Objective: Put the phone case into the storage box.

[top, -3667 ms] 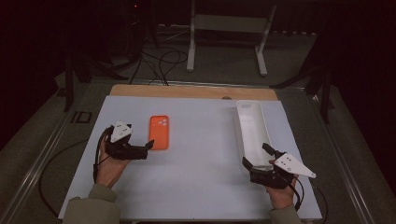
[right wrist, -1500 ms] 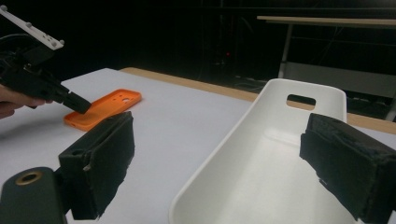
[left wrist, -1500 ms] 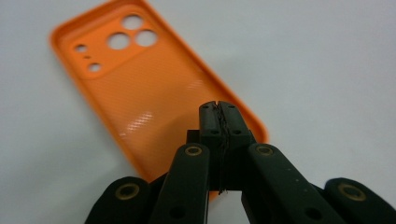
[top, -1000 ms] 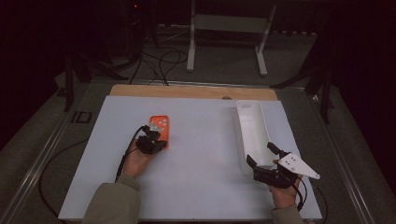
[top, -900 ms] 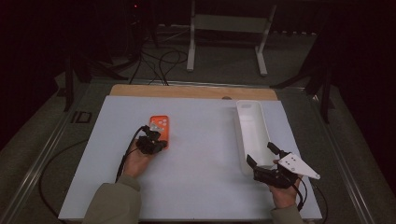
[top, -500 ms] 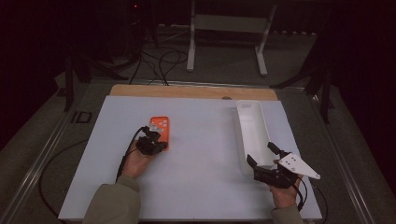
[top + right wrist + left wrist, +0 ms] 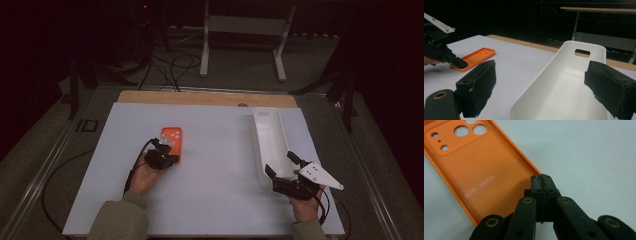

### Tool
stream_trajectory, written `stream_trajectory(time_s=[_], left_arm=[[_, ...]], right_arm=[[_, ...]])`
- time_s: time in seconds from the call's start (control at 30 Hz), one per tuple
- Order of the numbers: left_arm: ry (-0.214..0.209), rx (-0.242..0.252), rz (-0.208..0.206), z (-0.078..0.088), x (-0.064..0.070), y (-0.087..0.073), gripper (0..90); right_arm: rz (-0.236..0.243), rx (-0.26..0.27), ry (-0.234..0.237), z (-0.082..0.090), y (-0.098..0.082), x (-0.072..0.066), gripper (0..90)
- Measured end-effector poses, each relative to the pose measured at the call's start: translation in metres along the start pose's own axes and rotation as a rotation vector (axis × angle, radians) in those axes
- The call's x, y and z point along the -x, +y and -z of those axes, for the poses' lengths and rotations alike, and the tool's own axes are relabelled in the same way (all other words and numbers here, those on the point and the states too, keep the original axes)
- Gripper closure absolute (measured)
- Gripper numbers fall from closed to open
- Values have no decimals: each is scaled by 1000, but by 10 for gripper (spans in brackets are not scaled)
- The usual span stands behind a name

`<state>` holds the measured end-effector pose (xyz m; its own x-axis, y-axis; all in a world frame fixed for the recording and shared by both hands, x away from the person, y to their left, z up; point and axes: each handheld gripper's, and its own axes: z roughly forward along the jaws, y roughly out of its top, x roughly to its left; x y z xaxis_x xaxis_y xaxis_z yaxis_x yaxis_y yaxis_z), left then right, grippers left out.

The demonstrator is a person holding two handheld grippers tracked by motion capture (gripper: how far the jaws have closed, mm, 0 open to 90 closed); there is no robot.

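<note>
Orange phone case (image 7: 484, 172): thin, light, flexible, slick; lies toward surface (image 7: 220, 210) left edge.
Grip point: raised rim, near corner.
Left hand-held gripper (image 7: 541, 182): clamped on that rim.
Right hand-held gripper (image 7: 541, 92): jaws apart, empty, at white tray (image 7: 564, 82).

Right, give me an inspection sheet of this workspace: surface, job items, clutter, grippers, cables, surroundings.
Surface: white table top, wooden strip along its far edge.
Job's things: orange phone case lying inner side up; white tray at the right, nothing in it.
Clutter: nothing seen.
Grippers: left gripper shut on the phone case's near corner rim; right gripper open, jaws either side of the tray's near end, not touching it.
Cables: one trails from each gripper; more lie on the floor beyond.
Surroundings: dark room, a white stand behind.
</note>
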<state>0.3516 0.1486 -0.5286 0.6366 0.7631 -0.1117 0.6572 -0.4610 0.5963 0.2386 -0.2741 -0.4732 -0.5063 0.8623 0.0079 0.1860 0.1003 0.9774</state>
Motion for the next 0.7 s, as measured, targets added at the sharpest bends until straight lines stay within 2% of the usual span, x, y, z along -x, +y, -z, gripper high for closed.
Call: stream_trajectory(time_s=[0.4,0.7], left_arm=[[13,-6,-27,7,3,-8,900],[4,-12,-26,15,3,-18,900]], right_arm=[[13,-12,8,-4,-1,2,95],[26,-19,20,-9,0,3,95]])
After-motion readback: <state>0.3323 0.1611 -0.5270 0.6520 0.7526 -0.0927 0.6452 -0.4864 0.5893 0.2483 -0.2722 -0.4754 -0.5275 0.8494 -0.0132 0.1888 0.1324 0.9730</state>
